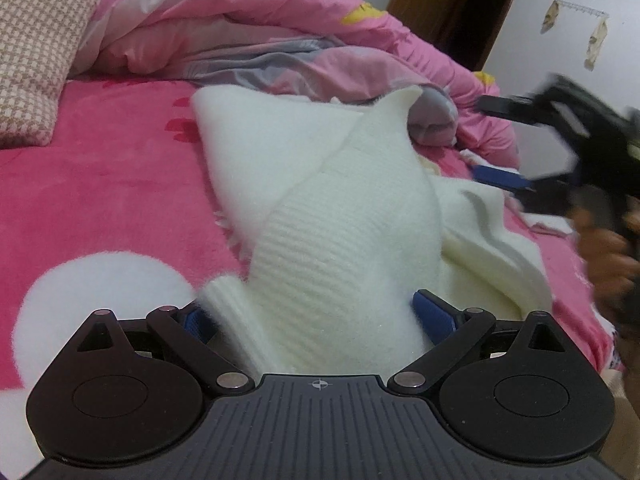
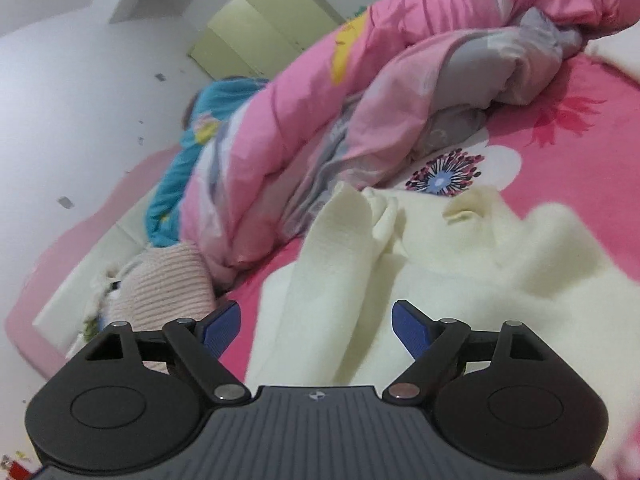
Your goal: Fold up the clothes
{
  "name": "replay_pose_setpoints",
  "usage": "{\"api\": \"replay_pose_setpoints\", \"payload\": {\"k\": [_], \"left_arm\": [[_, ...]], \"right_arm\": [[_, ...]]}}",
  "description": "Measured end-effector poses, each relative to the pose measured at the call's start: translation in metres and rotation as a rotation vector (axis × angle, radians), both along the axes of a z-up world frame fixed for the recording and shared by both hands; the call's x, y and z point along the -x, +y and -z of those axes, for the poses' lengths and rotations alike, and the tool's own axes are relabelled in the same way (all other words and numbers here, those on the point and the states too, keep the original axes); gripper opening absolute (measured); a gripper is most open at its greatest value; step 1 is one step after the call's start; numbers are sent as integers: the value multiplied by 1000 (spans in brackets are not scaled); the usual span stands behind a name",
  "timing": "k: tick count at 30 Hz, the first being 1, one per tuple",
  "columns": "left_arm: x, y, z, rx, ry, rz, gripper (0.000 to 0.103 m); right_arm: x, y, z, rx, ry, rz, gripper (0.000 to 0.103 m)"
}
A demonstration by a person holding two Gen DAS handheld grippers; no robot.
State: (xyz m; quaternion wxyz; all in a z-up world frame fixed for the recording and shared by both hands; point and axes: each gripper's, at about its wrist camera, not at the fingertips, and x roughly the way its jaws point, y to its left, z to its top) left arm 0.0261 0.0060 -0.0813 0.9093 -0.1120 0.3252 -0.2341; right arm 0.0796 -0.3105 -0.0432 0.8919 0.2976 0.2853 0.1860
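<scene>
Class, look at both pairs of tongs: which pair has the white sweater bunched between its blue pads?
The left tongs: the white sweater fills the space between them. The right tongs stand open, with nothing gripped.

Left wrist view: the sweater (image 1: 320,248) lies on the bed (image 1: 100,184), one bunched part rising between the jaws of the left gripper (image 1: 316,316) at the near edge. The folded blanket (image 1: 36,52) sits at the far left on the bed. The quilt (image 1: 248,28) is heaped along the far side, behind the sweater. The right gripper (image 1: 504,144) stands to the right, above the sweater's right edge, a hand (image 1: 604,248) below it. Right wrist view: the sweater (image 2: 400,280) spreads ahead of the right gripper (image 2: 316,328), the quilt (image 2: 360,112) behind it, a pillow (image 2: 160,284) at the near left.
</scene>
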Motion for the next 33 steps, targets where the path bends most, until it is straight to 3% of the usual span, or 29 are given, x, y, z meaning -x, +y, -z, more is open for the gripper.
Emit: {"api": "replay_pose_setpoints", "payload": {"k": [6, 9, 11, 14, 20, 24, 30, 33], "left_arm": [[5, 2, 1, 14, -29, -3, 95], [7, 3, 0, 24, -29, -7, 93], [9, 5, -1, 33, -26, -8, 90], [10, 9, -2, 54, -15, -6, 86], [14, 30, -6, 137, 41, -1, 77], [27, 47, -9, 158, 57, -11, 77], [55, 69, -12, 132, 67, -41, 78], [66, 79, -13, 113, 75, -65, 79]], "right_arm": [[-40, 31, 14, 80, 49, -13, 83], [-45, 41, 12, 108, 46, -32, 57], [-46, 50, 8, 146, 37, -43, 27], [-45, 68, -3, 198, -10, -81, 15], [-33, 123, -35, 223, -130, -271, 12], [-29, 169, -40, 255, -153, -414, 12], [-31, 241, -7, 326, -63, -602, 12], [-27, 264, 8, 377, 21, -673, 20]]}}
